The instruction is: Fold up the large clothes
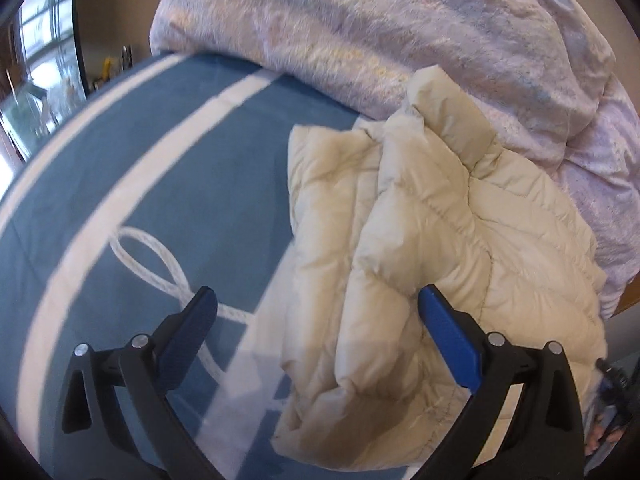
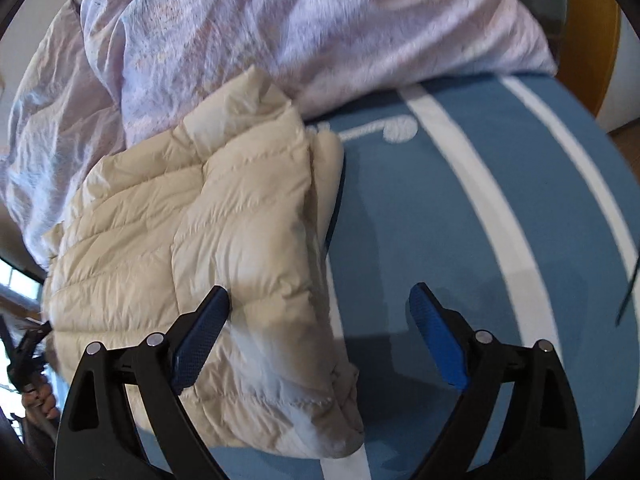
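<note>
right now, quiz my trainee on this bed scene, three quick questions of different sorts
1. True or false: the left tool is clamped on the cream puffer jacket.
2. The jacket lies on: A) bare wood B) a blue bedcover with white stripes C) a chair.
3. What is heaped behind the jacket?

Key: 1 false, both tools are open, the right tool too. 2 B. 3 a pale lilac duvet.

Cream quilted jacket [image 1: 420,240], blue bedspread [image 1: 160,160] with white stripes, pale lilac mottled duvet [image 1: 380,20]
</note>
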